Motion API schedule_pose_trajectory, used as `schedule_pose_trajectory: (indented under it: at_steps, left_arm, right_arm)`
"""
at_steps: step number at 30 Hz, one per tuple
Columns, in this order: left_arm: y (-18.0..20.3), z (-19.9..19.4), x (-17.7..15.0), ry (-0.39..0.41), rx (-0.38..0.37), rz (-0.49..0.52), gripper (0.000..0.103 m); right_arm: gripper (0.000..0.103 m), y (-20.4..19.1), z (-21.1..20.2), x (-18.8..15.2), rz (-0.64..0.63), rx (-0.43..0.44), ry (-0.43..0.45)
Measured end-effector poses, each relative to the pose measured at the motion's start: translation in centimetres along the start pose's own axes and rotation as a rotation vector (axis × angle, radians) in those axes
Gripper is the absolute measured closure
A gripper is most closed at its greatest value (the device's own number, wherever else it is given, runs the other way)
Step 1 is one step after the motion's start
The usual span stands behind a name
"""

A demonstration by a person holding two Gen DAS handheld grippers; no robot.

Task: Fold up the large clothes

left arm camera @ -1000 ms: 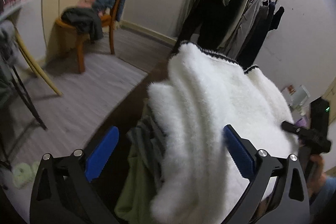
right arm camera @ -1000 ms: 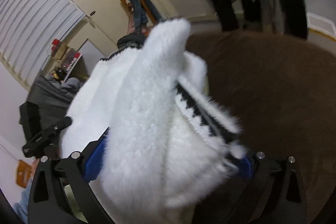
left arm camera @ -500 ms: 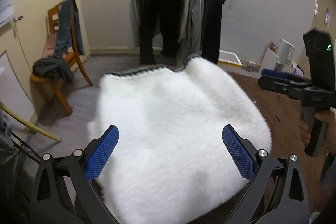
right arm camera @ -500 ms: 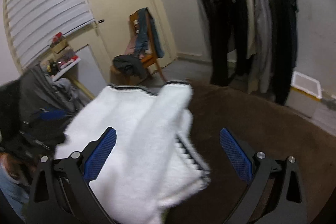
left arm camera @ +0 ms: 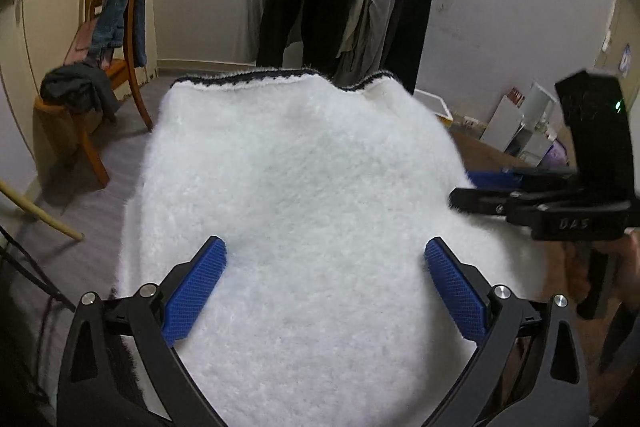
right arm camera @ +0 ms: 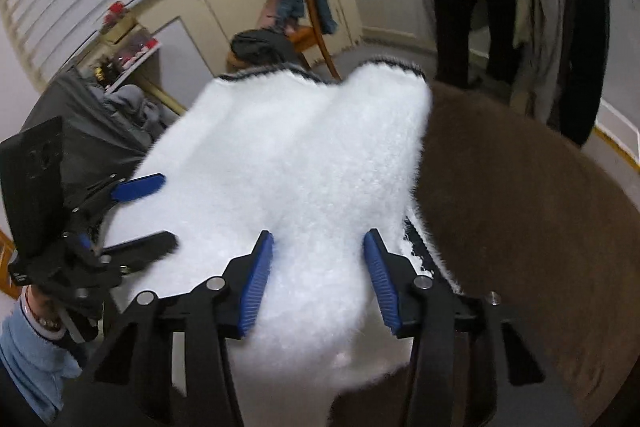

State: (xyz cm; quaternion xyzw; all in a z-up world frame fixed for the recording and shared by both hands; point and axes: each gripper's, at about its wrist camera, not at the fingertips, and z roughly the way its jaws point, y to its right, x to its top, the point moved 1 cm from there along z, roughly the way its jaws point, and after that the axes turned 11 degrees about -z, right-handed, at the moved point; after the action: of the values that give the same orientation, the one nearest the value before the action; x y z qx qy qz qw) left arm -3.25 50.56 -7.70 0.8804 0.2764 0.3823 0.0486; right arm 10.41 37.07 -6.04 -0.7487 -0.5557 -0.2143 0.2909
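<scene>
The white fluffy sweater (left arm camera: 304,211) lay folded on the brown table (right arm camera: 520,195), its black-trimmed hem at the far edge. The left gripper (left arm camera: 324,283) stood wide open above it. The right gripper (right arm camera: 318,267), partly open, straddled a raised fold without clamping.

White fluffy garment (left arm camera: 304,211) lay folded flat on a brown surface (right arm camera: 520,195). Pile was long and shaggy, uniformly white. The far edge carried a narrow dark knitted trim (left arm camera: 240,79) with a small zigzag pattern; the same trim showed along the near right edge in the right wrist view. Top layer formed two parallel lobes running away from the camera, a shallow crease between them, both ending at the trimmed edge. Left side of the garment overhung the surface's edge. Fabric looked thick, several layers stacked.
</scene>
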Motion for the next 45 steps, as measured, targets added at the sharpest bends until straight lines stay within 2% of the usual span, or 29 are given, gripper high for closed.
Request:
schedule_pose_trajectory:
  at_steps: [5, 13, 18, 19, 22, 23, 26, 32, 35, 38, 42, 45]
  left_arm:
    - [-1.1, 0.9, 0.4, 0.007, 0.003, -0.038, 0.006]
    - [-1.3, 1.2, 0.6, 0.009, 0.004, -0.048, 0.006]
    - [-0.3, 0.5, 0.5, 0.019, 0.051, -0.036, 0.006]
    - [-0.1, 0.2, 0.4, 0.021, 0.063, -0.034, 0.006]
    - [0.3, -0.5, 0.6, 0.002, 0.064, -0.066, 0.006]
    - [0.4, -0.8, 0.8, -0.006, 0.073, -0.083, 0.006]
    - [0.8, -2.1, 1.1, 0.011, 0.097, -0.099, 0.006]
    - [3.0, -5.9, 1.7, 0.067, 0.103, -0.088, 0.006]
    - [4.8, -8.0, 1.5, 0.093, 0.129, -0.040, 0.006]
    - [6.6, -9.8, 0.6, 0.097, 0.149, 0.009, 0.006]
    - [8.3, -11.8, -1.1, 0.088, 0.173, 0.019, 0.006]
    - [9.3, -13.7, -3.5, 0.098, 0.188, -0.021, 0.006]
  right_arm:
    - [0.054, -0.6, 1.0, 0.0, -0.009, -0.033, 0.014]
    - [0.052, -0.3, 1.4, 0.2, -0.005, -0.037, 0.006]
    - [0.051, -0.4, 0.9, 0.4, 0.009, -0.048, 0.015]
    - [0.047, -0.4, 0.6, 0.4, 0.012, -0.048, 0.022]
    - [0.009, -0.5, -1.0, 0.4, 0.023, -0.063, 0.064]
    - [0.006, -0.7, -1.7, 0.4, 0.021, -0.068, 0.079]
    - [0.006, -0.9, -4.0, 0.6, 0.013, -0.074, 0.120]
    - [0.006, -1.6, -7.3, 1.0, -0.028, -0.128, 0.111]
    - [0.006, -2.1, -8.8, 1.0, -0.051, -0.135, 0.091]
    - [0.006, -3.2, -10.3, 0.7, -0.060, -0.122, 0.026]
    - [0.006, -7.2, -14.4, -1.3, -0.219, -0.169, 0.011]
    - [0.006, -9.5, -17.2, -3.3, -0.288, -0.194, 0.019]
